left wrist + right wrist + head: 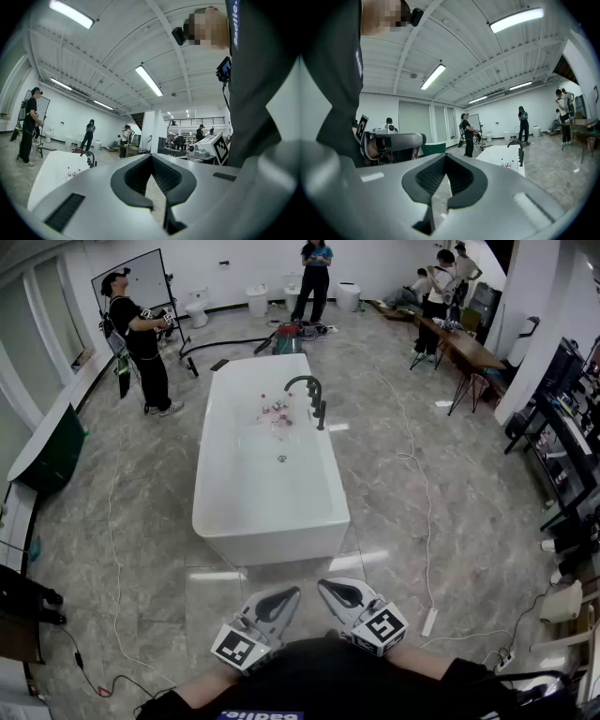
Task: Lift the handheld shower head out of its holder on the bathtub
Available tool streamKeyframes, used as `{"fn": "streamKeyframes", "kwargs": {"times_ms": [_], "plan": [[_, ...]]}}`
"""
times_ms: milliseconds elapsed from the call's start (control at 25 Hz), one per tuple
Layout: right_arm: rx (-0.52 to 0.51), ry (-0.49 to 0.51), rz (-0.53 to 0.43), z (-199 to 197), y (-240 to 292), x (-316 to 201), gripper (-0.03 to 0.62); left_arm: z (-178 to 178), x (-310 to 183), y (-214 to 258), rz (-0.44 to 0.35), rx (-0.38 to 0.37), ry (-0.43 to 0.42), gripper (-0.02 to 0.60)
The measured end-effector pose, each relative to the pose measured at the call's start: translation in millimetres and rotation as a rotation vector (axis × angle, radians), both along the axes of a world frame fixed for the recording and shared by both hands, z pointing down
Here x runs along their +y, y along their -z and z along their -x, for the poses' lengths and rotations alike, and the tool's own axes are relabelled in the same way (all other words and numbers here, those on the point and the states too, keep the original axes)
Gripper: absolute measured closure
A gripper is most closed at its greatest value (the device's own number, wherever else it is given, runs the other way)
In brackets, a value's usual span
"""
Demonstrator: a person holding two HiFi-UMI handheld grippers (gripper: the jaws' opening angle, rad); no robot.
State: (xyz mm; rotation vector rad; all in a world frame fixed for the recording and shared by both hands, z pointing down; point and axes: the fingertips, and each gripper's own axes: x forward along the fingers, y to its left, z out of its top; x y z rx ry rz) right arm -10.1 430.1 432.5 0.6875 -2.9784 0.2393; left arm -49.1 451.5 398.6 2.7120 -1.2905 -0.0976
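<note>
A white freestanding bathtub (267,521) stands in the middle of the floor. On its far right rim is a black tap set (306,383), with the slim black handheld shower head (321,412) upright in its holder beside it. Both grippers are held close to my body, well short of the tub. The left gripper (281,601) and the right gripper (336,593) point toward the tub, jaws shut and empty. The left gripper view shows the tub (49,174) and tap set (89,158) far off to the left. In the right gripper view the tap set (519,150) is at the right.
Small bottles (277,411) lie inside the tub. A white cable (422,512) runs along the floor right of the tub to a power strip (429,622). One person (141,343) stands left of the tub and another (316,277) behind it. A desk (464,348) is at the back right.
</note>
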Motion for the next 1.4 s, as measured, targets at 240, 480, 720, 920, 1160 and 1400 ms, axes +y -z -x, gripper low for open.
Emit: {"fn": "streamKeyframes", "kwargs": {"times_ms": [240, 480, 720, 920, 1160, 1400], "plan": [[0.011, 0.001, -0.012, -5, -1, -3, 0.593, -4, -1, 0, -0.003, -0.006, -0.001, 0.577], [-0.006, 0.003, -0.008, -10, -1, -8, 0.592, -6, -8, 2, 0.002, -0.002, 0.019, 0.577], [-0.034, -0.005, -0.017, -26, 4, -25, 0.592, -15, -24, 7, -0.017, -0.019, 0.051, 0.576], [-0.042, -0.003, -0.029, -55, 2, -43, 0.592, -38, -39, 12, -0.042, -0.032, 0.089, 0.577], [-0.049, -0.008, -0.026, -67, 1, -68, 0.592, -44, -64, 20, -0.063, -0.05, 0.099, 0.577], [-0.024, -0.04, -0.031, -59, -6, -119, 0.592, -30, -116, 15, -0.071, -0.033, 0.089, 0.577]]}}
